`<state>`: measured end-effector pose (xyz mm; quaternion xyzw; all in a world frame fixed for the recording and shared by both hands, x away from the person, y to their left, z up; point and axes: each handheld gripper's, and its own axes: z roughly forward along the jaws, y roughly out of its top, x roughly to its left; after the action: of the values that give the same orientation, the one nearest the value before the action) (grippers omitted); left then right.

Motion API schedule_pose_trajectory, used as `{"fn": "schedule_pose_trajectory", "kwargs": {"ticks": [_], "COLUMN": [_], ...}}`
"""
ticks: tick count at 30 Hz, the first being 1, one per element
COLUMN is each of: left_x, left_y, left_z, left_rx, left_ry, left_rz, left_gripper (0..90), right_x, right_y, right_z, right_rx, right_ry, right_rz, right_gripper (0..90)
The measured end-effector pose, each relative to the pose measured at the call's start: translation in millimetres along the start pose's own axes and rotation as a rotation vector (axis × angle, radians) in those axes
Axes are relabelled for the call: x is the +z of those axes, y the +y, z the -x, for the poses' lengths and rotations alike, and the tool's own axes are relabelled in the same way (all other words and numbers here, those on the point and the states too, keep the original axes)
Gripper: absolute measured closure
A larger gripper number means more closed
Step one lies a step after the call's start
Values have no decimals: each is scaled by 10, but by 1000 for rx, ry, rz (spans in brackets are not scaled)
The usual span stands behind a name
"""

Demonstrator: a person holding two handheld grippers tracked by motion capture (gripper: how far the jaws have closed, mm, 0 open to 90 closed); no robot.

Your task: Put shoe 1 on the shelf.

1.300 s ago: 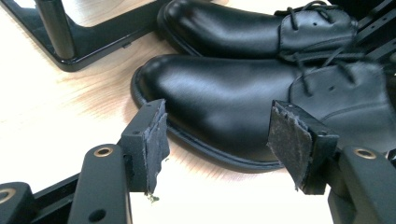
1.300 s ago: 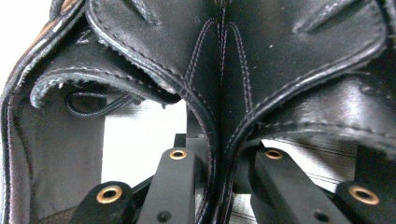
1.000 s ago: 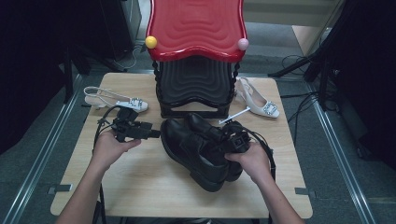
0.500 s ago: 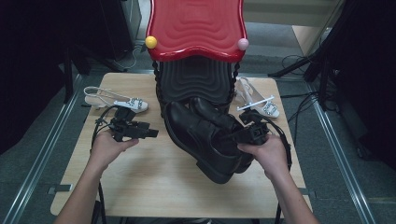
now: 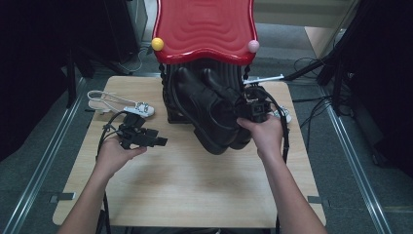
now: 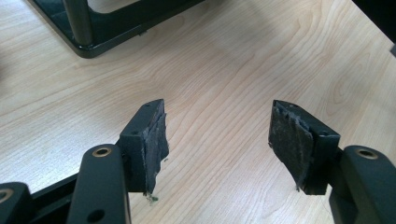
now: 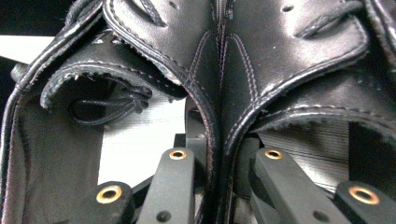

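Observation:
A pair of black leather shoes (image 5: 209, 112) hangs in the air, toes pushed in under the red top (image 5: 204, 29) of a black shoe rack (image 5: 168, 97). My right gripper (image 5: 251, 109) is shut on them. In the right gripper view its jaws (image 7: 219, 158) pinch the two inner side walls of the black shoes (image 7: 261, 56) together at the openings. My left gripper (image 5: 158, 142) hovers low over the wooden table (image 5: 185, 185), left of the rack. In the left gripper view it (image 6: 217, 144) stands open with only bare wood between the pads.
A white strappy sandal (image 5: 122, 105) lies on the table left of the rack. Another white shoe (image 5: 285, 116) peeks out behind my right hand. A yellow ball (image 5: 157, 44) and a pink ball (image 5: 253, 46) sit at the red top's corners. The rack's base (image 6: 93, 44) lies ahead of the left gripper.
My right hand has lifted the pair of black shoes off the table and carried them back toward the rack, toes now under the red top. The left gripper has stayed put.

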<state>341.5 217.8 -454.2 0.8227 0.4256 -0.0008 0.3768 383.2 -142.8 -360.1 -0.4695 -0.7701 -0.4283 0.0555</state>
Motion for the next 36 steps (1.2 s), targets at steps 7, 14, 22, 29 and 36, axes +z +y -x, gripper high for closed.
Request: {"fn": "schedule_pose_trajectory", "kwargs": {"ticks": [7, 14, 22, 29, 36], "left_x": [23, 38, 43, 47, 37], "left_y": [4, 9, 12, 14, 15], "left_z": [13, 34, 34, 51, 46], "left_rx": [13, 22, 28, 33, 29], "left_ry": [-5, -6, -11, -21, -25], "left_rz": [-12, -16, -23, -20, -14], "left_gripper": [374, 374, 375, 378, 381], "right_x": [181, 359, 647, 822, 954], "right_y": [197, 283, 301, 359, 458], "right_z": [38, 35, -50, -177, -240], "right_rx": [42, 76, 88, 109, 151], "right_ry": [-59, -165, -274, -358, -402], "right_rz": [102, 192, 265, 285, 305], "right_gripper": [826, 825, 824, 821, 803]}}
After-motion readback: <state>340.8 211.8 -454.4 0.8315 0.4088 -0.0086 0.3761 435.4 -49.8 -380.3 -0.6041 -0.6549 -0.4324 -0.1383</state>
